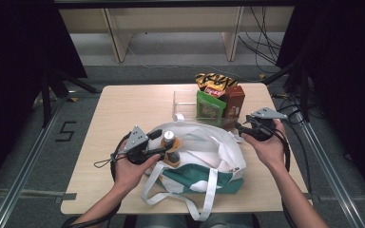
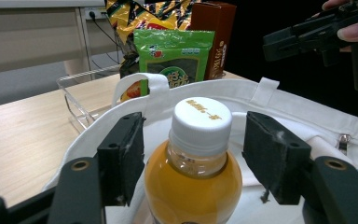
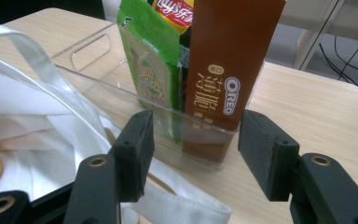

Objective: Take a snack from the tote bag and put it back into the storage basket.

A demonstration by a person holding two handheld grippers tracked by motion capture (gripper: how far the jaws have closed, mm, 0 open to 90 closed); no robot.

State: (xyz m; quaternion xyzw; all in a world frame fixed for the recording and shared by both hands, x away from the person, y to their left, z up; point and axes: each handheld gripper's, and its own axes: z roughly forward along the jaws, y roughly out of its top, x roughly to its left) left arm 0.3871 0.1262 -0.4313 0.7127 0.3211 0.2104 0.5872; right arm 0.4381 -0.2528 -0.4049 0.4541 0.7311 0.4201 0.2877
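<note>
High view: bottle (image 1: 170, 148) stood in the mouth of the white-and-green tote bag (image 1: 204, 161), near the table's (image 1: 123, 109) front edge; left claw (image 1: 164, 148) sat at the bottle's neck, right claw (image 1: 240, 127) hovered just past the bag's far rim, pointing at the clear bin (image 1: 185, 102) behind the bag. Risk, as I read it: the bottle looked tall and unsupported on soft fabric, so a nudge from one jaw could tip it or push it sideways inside the bag. Left gripper view: left claw's jaws stood apart either side of the bottle's white cap (image 2: 201, 122), gaps visible on both sides, nothing clamped; a close this high might catch only the cap and slip off the orange body. Bag rim lay just behind the bottle, green snack pack (image 2: 175, 58) beyond it. Right gripper view: right claw stood wide apart, empty, aimed at the brown Oreo box (image 3: 230, 70) in the bin beyond the bag. Closing here could hit the bin wall rather than the box, dragging the bin.
</note>
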